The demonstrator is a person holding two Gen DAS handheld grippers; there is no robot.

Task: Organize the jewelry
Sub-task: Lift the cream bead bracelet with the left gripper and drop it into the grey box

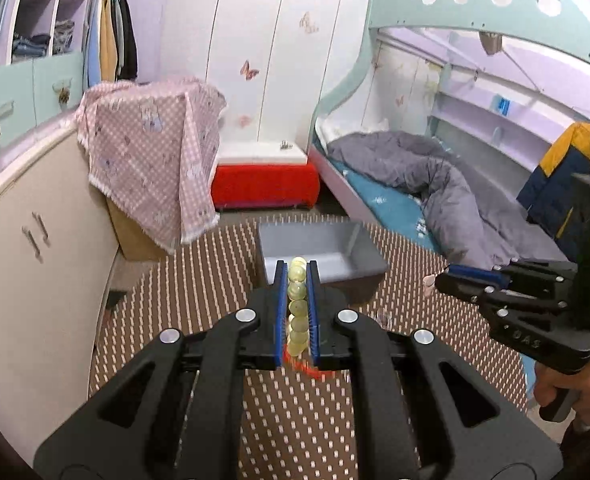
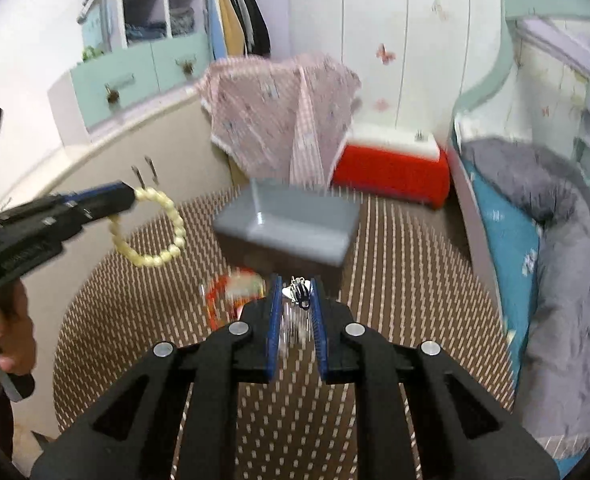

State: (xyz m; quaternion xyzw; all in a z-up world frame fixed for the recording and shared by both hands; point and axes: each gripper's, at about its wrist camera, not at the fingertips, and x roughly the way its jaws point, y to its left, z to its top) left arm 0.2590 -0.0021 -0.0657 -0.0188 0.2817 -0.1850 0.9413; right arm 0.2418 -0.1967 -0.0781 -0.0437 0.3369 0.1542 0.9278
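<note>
My left gripper (image 1: 297,270) is shut on a pale yellow bead bracelet (image 1: 297,300), whose beads line up between the blue pads. In the right wrist view the bracelet (image 2: 151,232) hangs as a ring from the left gripper (image 2: 129,196), above the table. My right gripper (image 2: 297,286) is shut on a small silver ornament (image 2: 298,291) at its tips. From the left wrist view the right gripper (image 1: 441,280) is seen side-on at the right. An open grey box (image 1: 319,248) (image 2: 287,228) stands on the table beyond both grippers. A red bracelet (image 2: 217,300) lies on the table, blurred.
The round table (image 1: 215,280) (image 2: 395,280) carries a brown cloth with white dashes. A beige cabinet (image 1: 35,260) stands left, a pink checked cloth (image 1: 151,152) and a red box (image 1: 265,188) behind. A bed with a grey duvet (image 1: 435,184) is at the right. A person's hand (image 1: 567,384) holds the right gripper.
</note>
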